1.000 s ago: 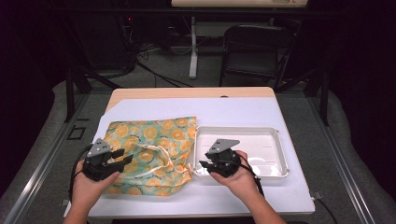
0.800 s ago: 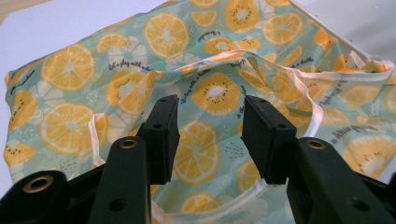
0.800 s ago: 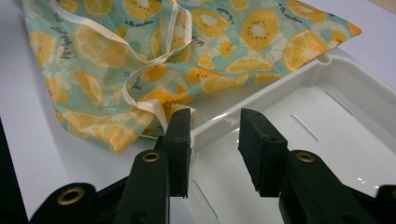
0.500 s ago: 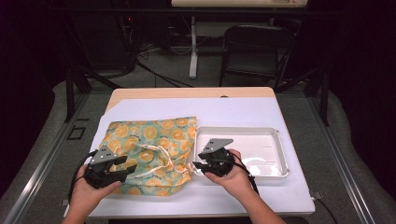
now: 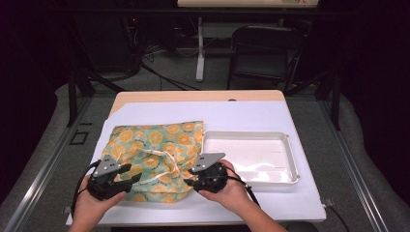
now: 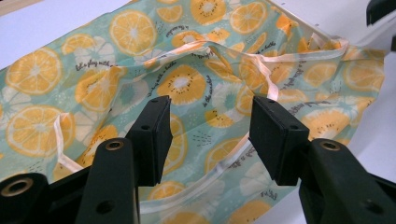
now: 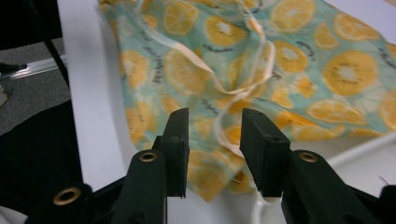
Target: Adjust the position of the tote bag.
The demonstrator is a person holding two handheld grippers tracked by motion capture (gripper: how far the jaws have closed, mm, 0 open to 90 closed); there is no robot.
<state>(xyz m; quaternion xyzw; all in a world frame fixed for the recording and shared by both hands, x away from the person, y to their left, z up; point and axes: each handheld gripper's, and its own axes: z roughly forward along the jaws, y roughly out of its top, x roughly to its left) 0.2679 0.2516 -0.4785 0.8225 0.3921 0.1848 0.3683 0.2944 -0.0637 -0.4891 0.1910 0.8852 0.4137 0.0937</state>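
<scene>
High view, bag: a cloth bag (image 5: 154, 154) printed with orange slices on pale green lies flat at the lower left of the white table (image 5: 251, 113), its right edge just beside a white tray (image 5: 290, 159) at centre right
High view, cords: pale drawstrings (image 5: 162, 166) loop across the lower middle of the bag
Left gripper (image 5: 126, 178): at the lower left of the high view, held in a hand (image 5: 89, 208) at the bag's near left corner; its jaws have just been opening and now stand spread wide and released
Left gripper view: the two black pads (image 6: 152, 137) hang over the printed cloth (image 6: 196, 88) with a clear gap to each side, pressing on nothing
Right gripper (image 5: 189, 181): at the lower centre of the high view, at the bag's near right corner beside the tray
Right gripper view: jaws part open above the bag's edge (image 7: 224, 130), a drawstring (image 7: 219, 123) running down between the pads (image 7: 177, 149); no pad presses on it, so it is released
</scene>
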